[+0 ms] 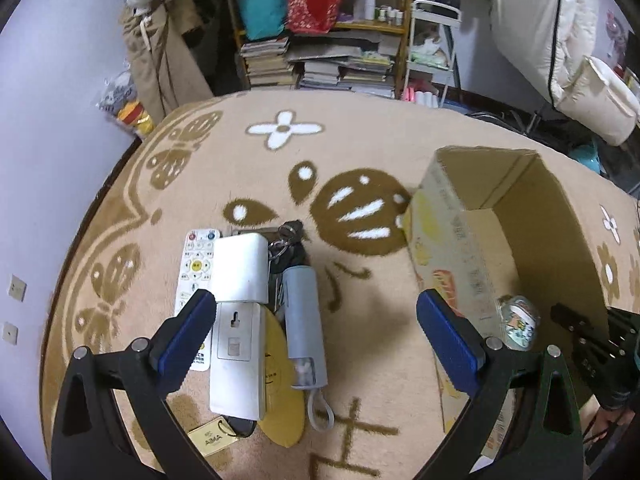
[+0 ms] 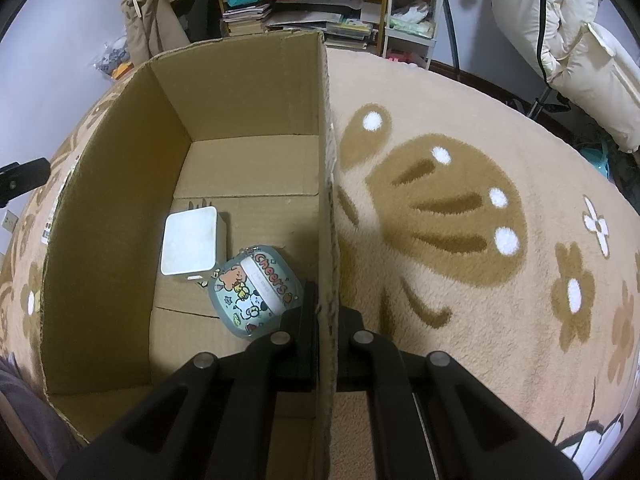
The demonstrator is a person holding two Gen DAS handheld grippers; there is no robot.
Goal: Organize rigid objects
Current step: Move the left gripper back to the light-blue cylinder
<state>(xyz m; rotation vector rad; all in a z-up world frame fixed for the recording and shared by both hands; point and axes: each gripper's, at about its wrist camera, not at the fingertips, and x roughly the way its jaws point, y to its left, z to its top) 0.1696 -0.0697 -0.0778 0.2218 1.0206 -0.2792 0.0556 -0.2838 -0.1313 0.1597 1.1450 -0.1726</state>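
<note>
Left wrist view, left tongs [image 1: 316,332]: spread wide apart, blue pads, holding nothing, hanging over the pile in the lower middle of the frame.
Pile under them: white remote [image 1: 195,280] at the left, a white block [image 1: 240,266] lying across the top end of a long white slab [image 1: 237,356], then a grey tube case [image 1: 305,326] with a strap loop on its right. All packed side by side, touching.
Under the pile: yellow disc [image 1: 280,408] poking out below, dark keys [image 1: 289,236] at the top end, a gold tag [image 1: 211,438] at the bottom.
Blanket [image 1: 360,140]: tan and fuzzy with brown butterflies, it carries everything.
Cardboard box [image 1: 452,240]: open-topped, right side of the frame, well apart from the pile.
Right wrist view, right tongs [image 2: 326,320]: pinched together on the box's right-hand wall, one finger inside and one outside.
Inside the box: white cube charger [image 2: 190,242] on the floor of it, cartoon "Cheers" case [image 2: 256,290] just beside it at lower right, right next to the inside finger.
Background: shelf of books [image 1: 320,68] at the top, both views.
</note>
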